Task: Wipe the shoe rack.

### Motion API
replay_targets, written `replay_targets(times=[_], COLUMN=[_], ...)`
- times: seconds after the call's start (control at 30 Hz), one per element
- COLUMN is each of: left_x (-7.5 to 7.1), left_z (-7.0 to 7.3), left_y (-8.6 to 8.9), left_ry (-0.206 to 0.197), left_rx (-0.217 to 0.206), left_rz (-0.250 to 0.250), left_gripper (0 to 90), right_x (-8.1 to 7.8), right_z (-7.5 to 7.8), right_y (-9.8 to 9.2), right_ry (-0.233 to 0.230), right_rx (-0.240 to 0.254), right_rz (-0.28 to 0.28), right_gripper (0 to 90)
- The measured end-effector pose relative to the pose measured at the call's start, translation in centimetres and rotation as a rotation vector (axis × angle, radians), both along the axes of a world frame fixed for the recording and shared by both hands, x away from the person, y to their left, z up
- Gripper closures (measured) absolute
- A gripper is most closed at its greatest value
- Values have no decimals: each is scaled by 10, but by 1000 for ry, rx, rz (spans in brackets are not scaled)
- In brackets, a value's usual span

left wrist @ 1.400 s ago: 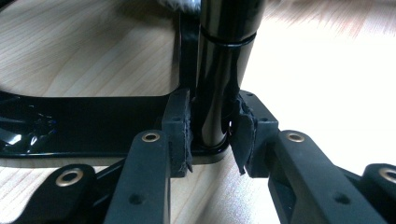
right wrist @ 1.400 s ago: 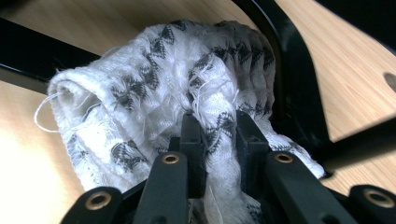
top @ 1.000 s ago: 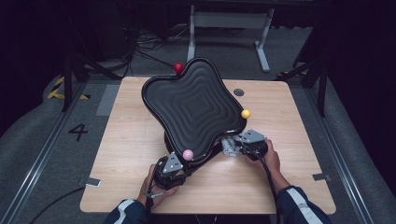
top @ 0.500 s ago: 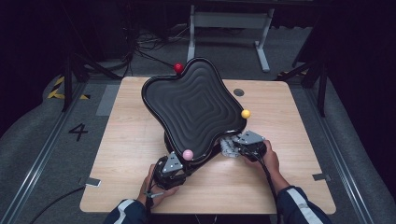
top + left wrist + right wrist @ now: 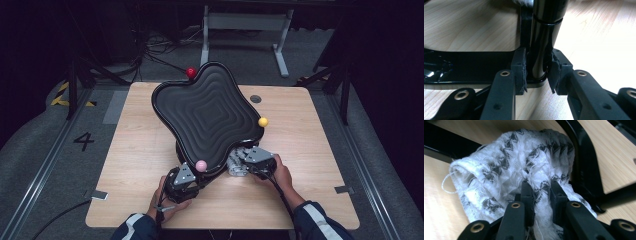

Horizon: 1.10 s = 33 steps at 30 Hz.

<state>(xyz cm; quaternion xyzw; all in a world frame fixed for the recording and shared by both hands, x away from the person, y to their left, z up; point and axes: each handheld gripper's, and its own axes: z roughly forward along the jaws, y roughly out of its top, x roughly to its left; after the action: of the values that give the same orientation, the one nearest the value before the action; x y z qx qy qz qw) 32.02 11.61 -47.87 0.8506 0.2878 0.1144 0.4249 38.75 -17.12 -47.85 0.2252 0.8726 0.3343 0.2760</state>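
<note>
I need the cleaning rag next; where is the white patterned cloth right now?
The cloth lies on the table's near right side in the high view, pinched in the right gripper, beside the black stool's base.

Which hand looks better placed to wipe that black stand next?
The right, I'd guess. The right gripper is shut on the cloth, right beside the stand's base. The left gripper is busy clamping the post.

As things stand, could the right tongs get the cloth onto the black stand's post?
Probably yes. The right tongs are shut on the white patterned cloth, low beside the stand's base. The left tongs clamp the post near its foot, so that stretch is covered; higher up looks free.
</note>
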Motion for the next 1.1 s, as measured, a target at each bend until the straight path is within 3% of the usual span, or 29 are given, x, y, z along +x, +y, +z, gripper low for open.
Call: replay_targets(times=[0.4, 0.77, 1.1], left_x=[0, 0, 0], left_z=[0, 0, 0], left_y=[0, 0, 0], left_ry=[0, -3, -2], left_rx=[0, 5, 4], left_rz=[1, 0, -1], left_gripper=[685, 685, 685], right_x=[-16, -39, -37], right_z=[2, 0, 0], right_y=[24, 51, 50], right_ry=[23, -3, 9], right_rx=[12, 0, 11], right_rz=[118, 211, 222], right_gripper=[769, 767, 771])
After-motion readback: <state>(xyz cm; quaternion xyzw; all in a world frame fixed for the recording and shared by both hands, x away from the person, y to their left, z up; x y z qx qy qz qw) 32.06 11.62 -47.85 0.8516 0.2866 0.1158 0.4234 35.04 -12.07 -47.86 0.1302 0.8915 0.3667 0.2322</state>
